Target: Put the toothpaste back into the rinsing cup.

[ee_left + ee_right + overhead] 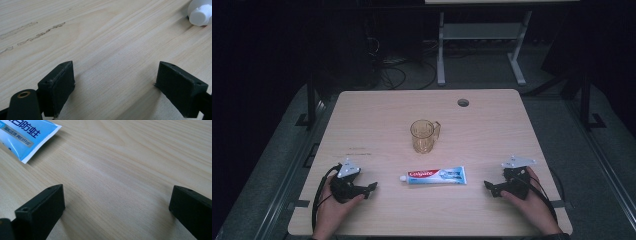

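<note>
A: Start with the big things. The wooden surface [377, 125] carries everything, and the tallest item on it is the amber mug [424, 135], upright in the middle with its handle turned to the right.

B: Then the toothpaste tube [437, 175]. It lies flat just near of the mug but apart from it, white cap to the left and flat crimped tail to the right.

A: And it sits between the two claws. The left claw [371, 187] rests low on the near left, aimed right toward the cap. The right claw [490, 188] rests on the near right, aimed left toward the tail.

B: Both stand spread wide with only bare wood between the jaws. In the left gripper view the white cap [200, 15] sits at the far right corner, off the left claw's line.

A: So I'd judge the step in hand is the reach for the tube. To do it well, swing one claw until the tube's body lies square between the jaws.

B: Keep low, stay spread until both jaws flank it, then close across the narrow width, mid-body instead of the slippery tail.
</note>
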### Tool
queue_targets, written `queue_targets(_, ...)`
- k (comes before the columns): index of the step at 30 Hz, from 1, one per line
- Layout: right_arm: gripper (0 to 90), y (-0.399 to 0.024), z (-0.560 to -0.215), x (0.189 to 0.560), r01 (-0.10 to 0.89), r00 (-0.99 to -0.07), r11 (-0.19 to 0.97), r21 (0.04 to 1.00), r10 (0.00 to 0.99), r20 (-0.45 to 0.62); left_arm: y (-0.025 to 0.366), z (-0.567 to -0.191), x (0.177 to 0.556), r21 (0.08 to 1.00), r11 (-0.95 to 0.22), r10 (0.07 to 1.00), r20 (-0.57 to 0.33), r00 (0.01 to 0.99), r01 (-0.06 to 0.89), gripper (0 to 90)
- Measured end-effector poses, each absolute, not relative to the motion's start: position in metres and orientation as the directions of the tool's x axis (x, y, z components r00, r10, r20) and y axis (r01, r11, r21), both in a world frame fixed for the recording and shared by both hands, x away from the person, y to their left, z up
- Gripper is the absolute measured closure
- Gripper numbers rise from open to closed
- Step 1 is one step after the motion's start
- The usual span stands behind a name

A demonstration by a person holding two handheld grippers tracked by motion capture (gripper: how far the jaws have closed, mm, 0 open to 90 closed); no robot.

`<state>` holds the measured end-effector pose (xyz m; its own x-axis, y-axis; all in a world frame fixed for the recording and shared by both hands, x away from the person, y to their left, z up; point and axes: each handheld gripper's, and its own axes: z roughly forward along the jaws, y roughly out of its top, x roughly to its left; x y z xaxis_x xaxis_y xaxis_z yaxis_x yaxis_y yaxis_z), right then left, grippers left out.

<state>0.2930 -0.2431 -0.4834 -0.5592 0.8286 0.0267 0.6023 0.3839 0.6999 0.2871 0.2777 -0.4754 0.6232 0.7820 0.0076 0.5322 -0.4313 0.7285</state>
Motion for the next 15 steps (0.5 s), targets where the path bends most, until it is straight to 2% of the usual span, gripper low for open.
queue_targets(6,0.0,-0.243,-0.483,0.293,0.601,-0.561,0.385,0.700,0.828,0.027,0.279,-0.475,0.287,0.730,-0.430,0.782,0.007,0.623,0.531,15.2)
queue_targets(8,0.0,-0.243,-0.483,0.293,0.601,-0.562,0.385,0.700,0.827,0.027,0.281,-0.473,0.287,0.727,-0.433,0.779,0.006,0.627,0.533,22.2)
queue_targets(11,0.0,-0.243,-0.483,0.294,0.600,-0.565,0.388,0.699,0.825,0.028,0.282,-0.470,0.285,0.726,-0.427,0.774,-0.014,0.633,0.539,26.4)
queue_targets(15,0.0,-0.243,-0.483,0.294,0.601,-0.565,0.387,0.699,0.824,0.029,0.282,-0.464,0.284,0.732,-0.430,0.757,-0.027,0.653,0.529,38.1)
